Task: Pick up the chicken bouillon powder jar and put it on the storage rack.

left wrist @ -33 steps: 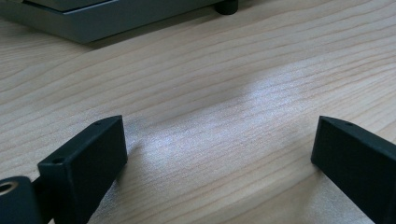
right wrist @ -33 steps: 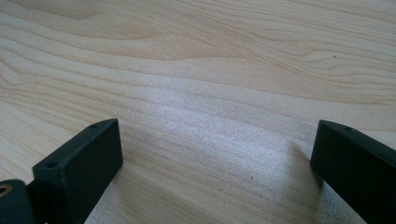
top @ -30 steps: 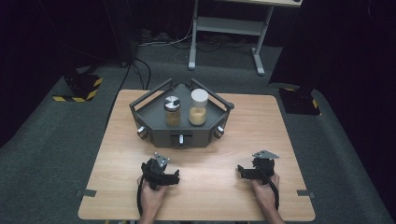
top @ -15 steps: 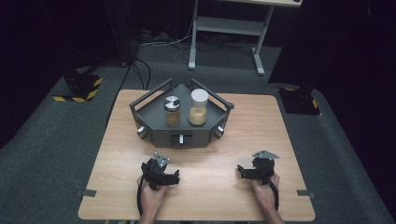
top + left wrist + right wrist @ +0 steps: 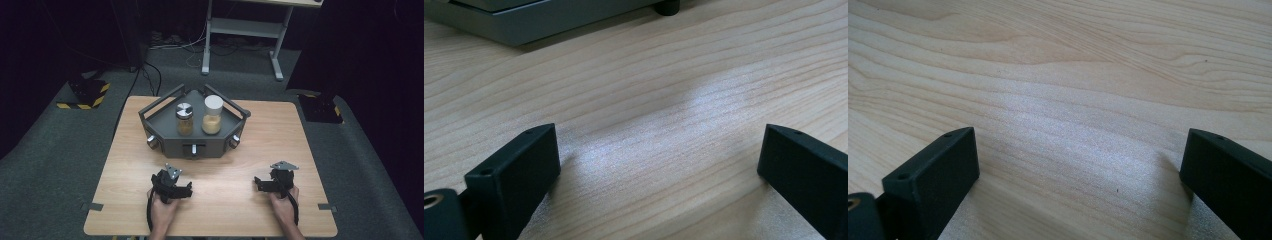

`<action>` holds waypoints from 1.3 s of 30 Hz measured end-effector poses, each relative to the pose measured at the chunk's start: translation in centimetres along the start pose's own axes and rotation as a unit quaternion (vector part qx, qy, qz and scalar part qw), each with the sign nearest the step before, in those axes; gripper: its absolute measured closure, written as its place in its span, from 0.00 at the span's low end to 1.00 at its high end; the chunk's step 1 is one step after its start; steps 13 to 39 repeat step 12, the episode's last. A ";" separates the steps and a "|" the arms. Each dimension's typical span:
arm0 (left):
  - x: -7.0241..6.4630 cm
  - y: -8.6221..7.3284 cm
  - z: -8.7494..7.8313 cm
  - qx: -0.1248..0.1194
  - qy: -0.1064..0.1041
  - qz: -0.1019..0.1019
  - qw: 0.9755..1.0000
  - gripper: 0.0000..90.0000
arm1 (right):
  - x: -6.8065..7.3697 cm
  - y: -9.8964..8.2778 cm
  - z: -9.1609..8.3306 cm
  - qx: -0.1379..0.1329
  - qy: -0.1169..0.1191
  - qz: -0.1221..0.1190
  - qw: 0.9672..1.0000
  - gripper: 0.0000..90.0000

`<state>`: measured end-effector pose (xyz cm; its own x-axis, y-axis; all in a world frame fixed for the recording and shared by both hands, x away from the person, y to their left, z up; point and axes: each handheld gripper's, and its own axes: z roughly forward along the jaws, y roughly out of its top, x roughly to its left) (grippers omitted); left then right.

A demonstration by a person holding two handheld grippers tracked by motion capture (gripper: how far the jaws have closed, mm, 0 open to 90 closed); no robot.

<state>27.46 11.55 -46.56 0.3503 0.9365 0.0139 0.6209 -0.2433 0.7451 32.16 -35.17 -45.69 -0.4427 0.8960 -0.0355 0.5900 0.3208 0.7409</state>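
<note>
Both tongs are rested on the pale wooden worktop point(image 5: 225, 165) near its front edge, well apart. The left tongs point(image 5: 186, 190) are held released, jaws spread wide over bare wood, and so are the right tongs point(image 5: 259, 184). Farther back, a grey angular metal tray point(image 5: 165, 142) is seen, carrying a silver-lidded glass jar point(image 5: 184, 119) just beside a taller white-capped jar point(image 5: 212, 115).
</note>
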 end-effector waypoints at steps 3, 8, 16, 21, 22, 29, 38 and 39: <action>-0.1 0.0 0.0 0.000 0.001 -0.001 1.000 0.04 | 0.0 0.0 0.0 0.000 0.000 0.000 1.000 0.01; -0.2 0.1 0.1 0.001 0.004 -0.004 1.000 0.03 | 0.0 0.0 0.0 0.000 0.000 0.000 1.000 0.01; -0.3 0.2 0.1 0.003 0.008 -0.007 1.000 0.02 | 0.0 0.0 0.0 0.000 0.000 0.000 1.000 0.01; -0.3 0.2 0.1 0.003 0.008 -0.007 1.000 0.02 | 0.0 0.0 0.0 0.000 0.000 0.000 1.000 0.01; -0.3 0.2 0.1 0.003 0.008 -0.007 1.000 0.02 | 0.0 0.0 0.0 0.000 0.000 0.000 1.000 0.01; -0.3 0.2 0.1 0.003 0.008 -0.007 1.000 0.02 | 0.0 0.0 0.0 0.000 0.000 0.000 1.000 0.01; -0.3 0.2 0.1 0.003 0.008 -0.007 1.000 0.02 | 0.0 0.0 0.0 0.000 0.000 0.000 1.000 0.01; -0.3 0.2 0.1 0.003 0.008 -0.007 1.000 0.02 | 0.0 0.0 0.0 0.000 0.000 0.000 1.000 0.01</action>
